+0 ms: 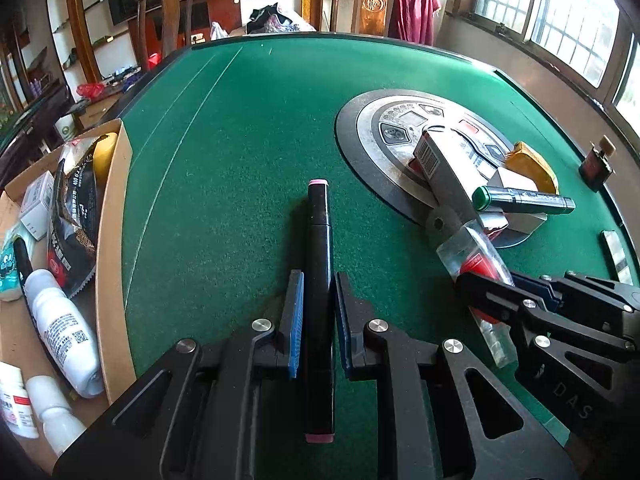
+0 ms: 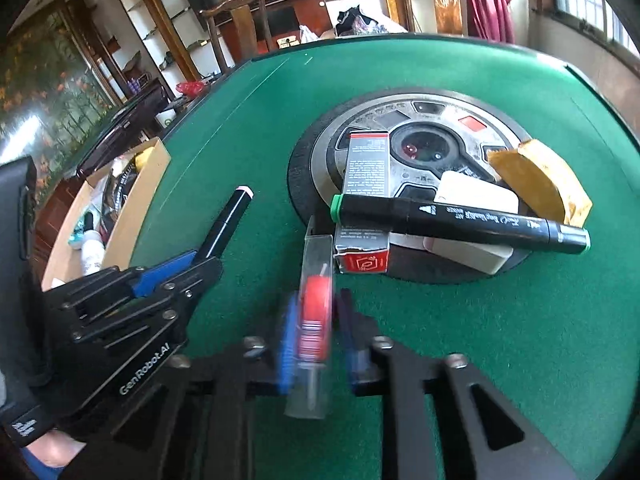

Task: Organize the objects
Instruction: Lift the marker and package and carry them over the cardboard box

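We are working on a green table (image 1: 240, 128) by windows. Our left gripper (image 1: 316, 312) is squeezing a black marker (image 1: 319, 264); our right gripper (image 2: 316, 340) is squeezing a clear tube (image 2: 314, 320). At 9 o'clock, only the left view is showing bottles in the box (image 1: 116, 216).

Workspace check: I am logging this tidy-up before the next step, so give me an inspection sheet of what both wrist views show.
Surface: green felt table with a round metal console in the middle.
Job's things: black marker in the left gripper; clear tube with a red part in the right gripper; cardboard box at the left, already holding bottles and packets.
Clutter: green-capped marker, grey carton, white case and yellow block piled on the console.
Grippers: both shut on their items.
Cables: nothing seen.
Surroundings: wooden chairs, shelves, windows.
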Available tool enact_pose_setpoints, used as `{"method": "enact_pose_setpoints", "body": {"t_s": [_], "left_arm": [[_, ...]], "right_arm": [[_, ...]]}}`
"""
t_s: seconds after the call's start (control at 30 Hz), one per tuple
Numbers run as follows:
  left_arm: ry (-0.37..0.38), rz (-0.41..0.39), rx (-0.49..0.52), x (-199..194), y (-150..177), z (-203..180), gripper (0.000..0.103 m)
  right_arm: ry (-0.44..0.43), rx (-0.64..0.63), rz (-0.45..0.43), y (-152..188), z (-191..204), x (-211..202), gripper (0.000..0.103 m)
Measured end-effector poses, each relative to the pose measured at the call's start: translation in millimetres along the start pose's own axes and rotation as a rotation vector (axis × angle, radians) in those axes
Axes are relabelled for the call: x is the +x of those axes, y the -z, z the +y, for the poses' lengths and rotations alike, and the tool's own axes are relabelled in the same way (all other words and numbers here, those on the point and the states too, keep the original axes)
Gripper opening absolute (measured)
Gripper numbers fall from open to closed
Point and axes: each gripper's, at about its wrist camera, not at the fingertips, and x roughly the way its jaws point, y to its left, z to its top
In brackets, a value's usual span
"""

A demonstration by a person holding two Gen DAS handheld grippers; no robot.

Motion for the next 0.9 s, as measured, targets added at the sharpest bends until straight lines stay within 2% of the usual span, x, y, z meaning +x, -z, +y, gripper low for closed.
{"method": "enact_pose_setpoints", "body": {"t_s": [0.07, 0.27, 0.57, 0.9], "left_arm": [[-0.002, -0.004, -0.004, -1, 1, 0, 0.014], [0.008, -0.019, -0.018, -3, 2, 3, 0.014], [-0.010, -0.098, -0.018, -21, -1, 2, 0.014], [-0.082, -0.183, 0.009, -37, 3, -3, 0.014]], "right_arm": [[0.017, -0.002, -0.010, 3, -1, -3, 0.011], [-0.043, 0.017, -0.034, 4, -2, -15, 0.011], [-0.089, 0.023, -0.051, -4, 2, -24, 0.011], [-0.101, 0.034, -0.080, -7, 1, -30, 0.011]]}}
